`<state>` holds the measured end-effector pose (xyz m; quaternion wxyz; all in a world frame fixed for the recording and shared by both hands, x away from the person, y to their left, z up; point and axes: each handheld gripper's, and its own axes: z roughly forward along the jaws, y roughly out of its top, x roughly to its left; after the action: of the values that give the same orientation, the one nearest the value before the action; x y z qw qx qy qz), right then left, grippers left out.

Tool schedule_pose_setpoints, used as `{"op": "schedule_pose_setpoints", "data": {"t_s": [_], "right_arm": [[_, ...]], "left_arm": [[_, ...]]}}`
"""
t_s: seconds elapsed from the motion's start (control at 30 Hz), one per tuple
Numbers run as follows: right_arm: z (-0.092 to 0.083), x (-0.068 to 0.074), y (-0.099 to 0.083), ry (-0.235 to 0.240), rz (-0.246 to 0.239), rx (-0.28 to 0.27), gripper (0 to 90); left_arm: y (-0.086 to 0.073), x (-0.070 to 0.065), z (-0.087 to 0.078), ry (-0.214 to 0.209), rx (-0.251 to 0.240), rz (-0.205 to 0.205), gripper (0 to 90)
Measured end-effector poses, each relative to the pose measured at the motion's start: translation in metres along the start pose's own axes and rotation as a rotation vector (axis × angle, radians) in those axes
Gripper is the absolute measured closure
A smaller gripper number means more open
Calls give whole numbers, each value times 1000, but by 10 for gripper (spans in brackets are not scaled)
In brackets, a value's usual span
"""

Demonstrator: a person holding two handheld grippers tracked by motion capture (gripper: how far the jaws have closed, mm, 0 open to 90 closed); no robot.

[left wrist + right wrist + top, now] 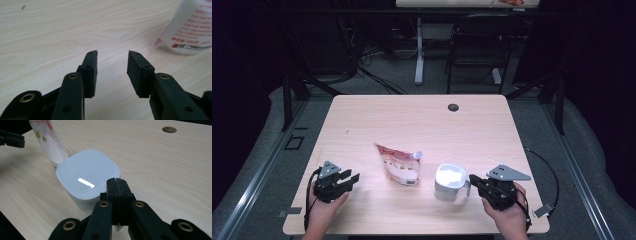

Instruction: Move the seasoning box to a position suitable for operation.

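Observation:
A white lidded container stands on the wooden table, right of centre. My right gripper is at its right side with the jaws pressed together. In the right gripper view the shut right gripper sits against the container, and a thin white handle piece shows between the jaws lower down. A white and red spouted pouch lies left of the container. My left gripper is left of the pouch and points at it. It is the open left gripper, holding nothing, with the pouch ahead to its right.
A round cable hole is in the table near its far edge. A black chair and a desk leg stand beyond the table. Cables trail from both grippers.

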<state>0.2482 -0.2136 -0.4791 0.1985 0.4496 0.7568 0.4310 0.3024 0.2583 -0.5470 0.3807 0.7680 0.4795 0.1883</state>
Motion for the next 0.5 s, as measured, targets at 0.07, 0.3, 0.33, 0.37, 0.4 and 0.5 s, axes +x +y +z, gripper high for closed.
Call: {"op": "schedule_pose_setpoints", "data": {"t_s": [0.07,0.3,0.33,0.37,0.4,0.5], "right_arm": [[0,2,2,7,-6,-2,900],[3,6,8,21,-23,5,900],[3,6,8,21,-23,5,900],[3,7,8,23,-25,3,900],[4,7,7,19,-29,5,900],[3,5,5,16,-18,5,900]], "left_arm": [[1,0,0,-4,11,10,602],[1,-2,1,9,0,17,602],[1,-2,1,9,0,17,602],[1,-2,0,13,2,19,602],[1,-1,-1,14,6,19,602],[0,0,-2,19,-4,18,602]]}}
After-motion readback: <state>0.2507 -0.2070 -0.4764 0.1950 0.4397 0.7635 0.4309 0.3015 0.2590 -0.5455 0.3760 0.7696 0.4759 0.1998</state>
